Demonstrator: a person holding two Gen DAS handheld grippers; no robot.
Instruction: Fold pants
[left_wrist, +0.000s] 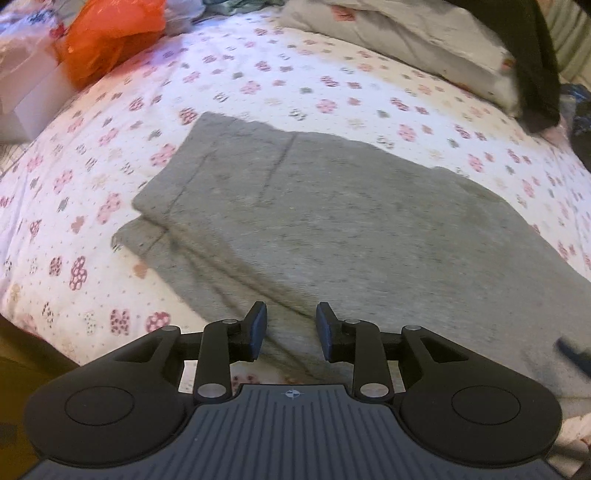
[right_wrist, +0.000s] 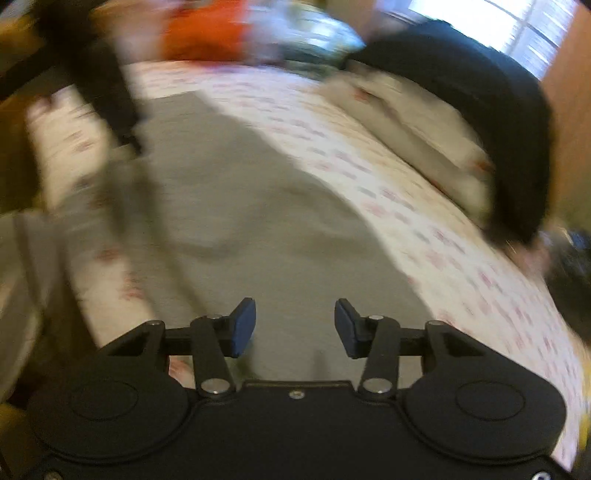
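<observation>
The grey pants lie flat on the bed, on a white sheet w/ pink and grey flower print, and they are folded into a wide slab w/ layered edges showing at the left side. The left gripper is over the near edge of the pants, its two blue pads apart w/ a moderate gap, and nothing is between them; whether the tips touch the cloth I cannot tell. The right gripper is also over the grey fabric, jaws apart a bit wider than the left ones, holding nothing. The right wrist view is strongly blurred, so details there are not sure. In this view the pants run away from the gripper toward the top left, and a dark blurred shape, maybe the other tool, crosses the upper left part. At the far side of the bed there is an orange plastic bag, approx. at the left corner, and a pale pillow at the right, w/ a black cloth hanging over its end. A white box stands just beside the orange bag.
</observation>
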